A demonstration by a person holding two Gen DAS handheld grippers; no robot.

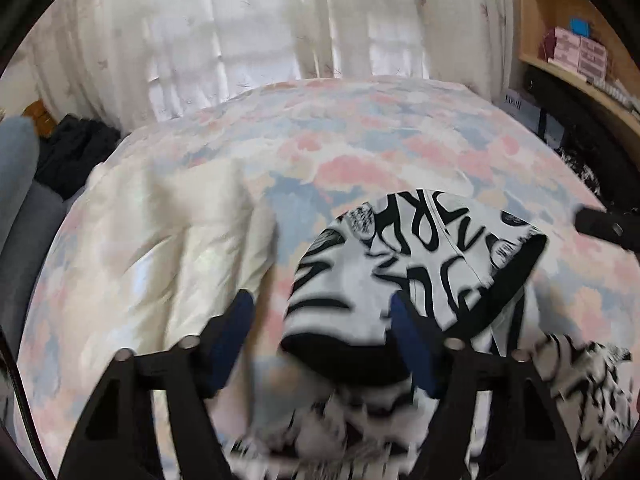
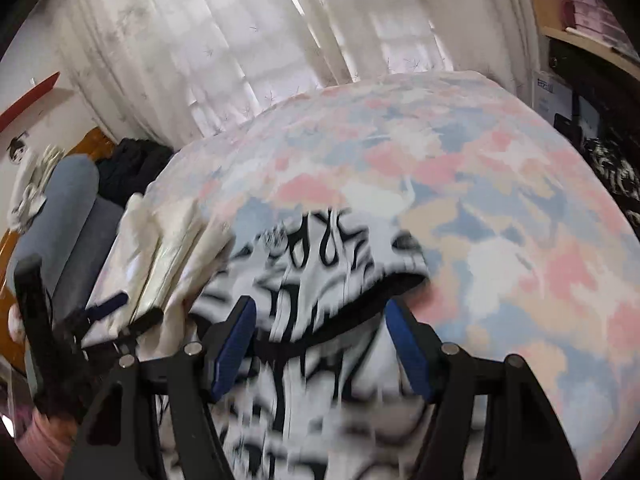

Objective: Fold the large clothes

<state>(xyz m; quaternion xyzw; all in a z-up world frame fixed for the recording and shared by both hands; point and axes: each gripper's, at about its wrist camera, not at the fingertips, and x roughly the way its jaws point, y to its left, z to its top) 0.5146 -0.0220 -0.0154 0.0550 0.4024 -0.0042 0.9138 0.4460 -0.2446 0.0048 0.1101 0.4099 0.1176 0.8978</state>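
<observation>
A white garment with bold black lettering (image 1: 424,248) lies bunched on the bed, folded over with a black-lined edge; it also shows in the right wrist view (image 2: 320,256). My left gripper (image 1: 322,308) is open, its blue-padded fingers either side of the garment's near left fold. My right gripper (image 2: 320,312) is open too, astride the garment's black edge. A cream folded garment (image 1: 176,232) lies to the left, also in the right wrist view (image 2: 168,240). The left gripper's body (image 2: 100,312) shows at the right view's left edge.
The bed (image 1: 360,140) has a pastel pink, blue and cream cover (image 2: 500,220). White curtains (image 1: 240,32) hang behind. A grey-blue sofa (image 2: 68,216) with dark clothes (image 1: 76,152) stands left. Wooden shelves (image 1: 568,40) stand right.
</observation>
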